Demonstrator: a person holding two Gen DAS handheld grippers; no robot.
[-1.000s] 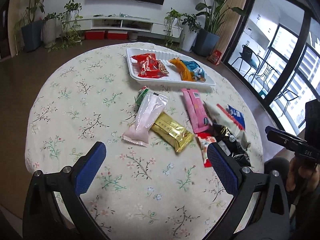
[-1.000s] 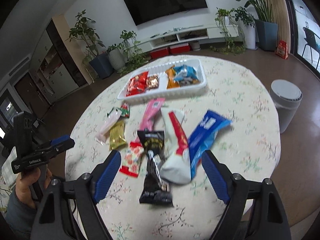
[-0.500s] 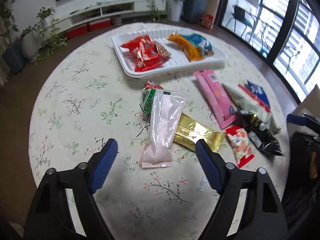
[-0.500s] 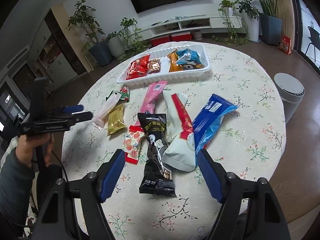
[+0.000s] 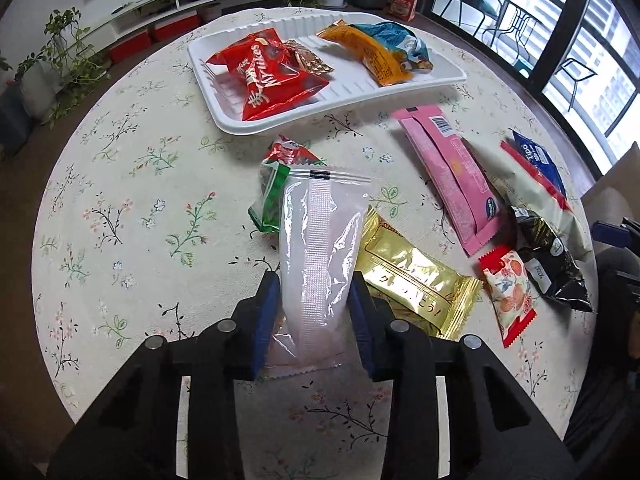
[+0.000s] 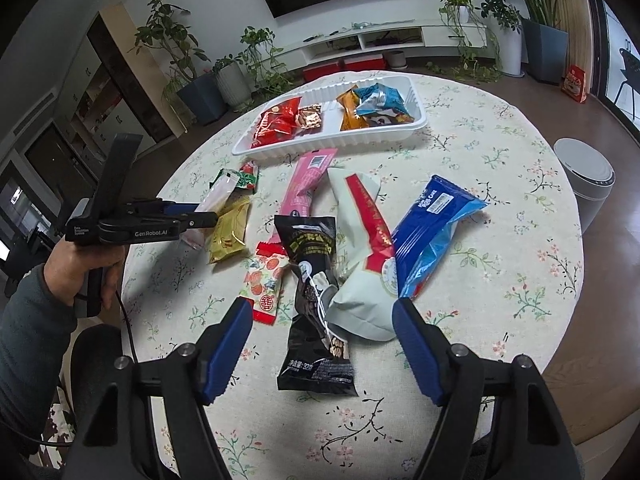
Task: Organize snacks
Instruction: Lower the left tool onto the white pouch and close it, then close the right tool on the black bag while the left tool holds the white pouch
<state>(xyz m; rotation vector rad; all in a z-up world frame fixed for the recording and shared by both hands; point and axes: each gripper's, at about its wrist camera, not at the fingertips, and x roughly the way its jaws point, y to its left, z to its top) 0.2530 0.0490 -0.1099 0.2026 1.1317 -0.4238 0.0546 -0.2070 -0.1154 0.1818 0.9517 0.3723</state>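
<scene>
Snacks mostly loose on the floral tablecloth [image 5: 120,184]; white tray [image 5: 440,80] at the far side already holds four: red MyLikes bag [image 5: 272,80], small bronze packet [image 5: 308,58], orange packet [image 5: 376,60], teal packet [image 5: 400,40]. Eight more off the tray: clear-pink pouch [image 5: 316,248], green-red packet [image 5: 276,184], gold bar [image 5: 412,280], pink bar [image 5: 452,176], red fruit-print packet [image 5: 508,288], black bag [image 5: 548,256], pale bag with red stripe [image 6: 364,248], blue cake pack [image 6: 432,232].

Left gripper [image 5: 314,312] has just been closing; jaws now pinch the near end of the clear-pink pouch, pads against both long edges. Pouch long axis runs straight away from the jaws toward the tray, far end overlapping the green-red packet; gold bar touches it on the right.

Right gripper [image 6: 324,344] spread wide, nothing between its pads, above the black bag's near end; left is the nearer hand for this pouch. My read: lift, then carry forward to the tray.
</scene>
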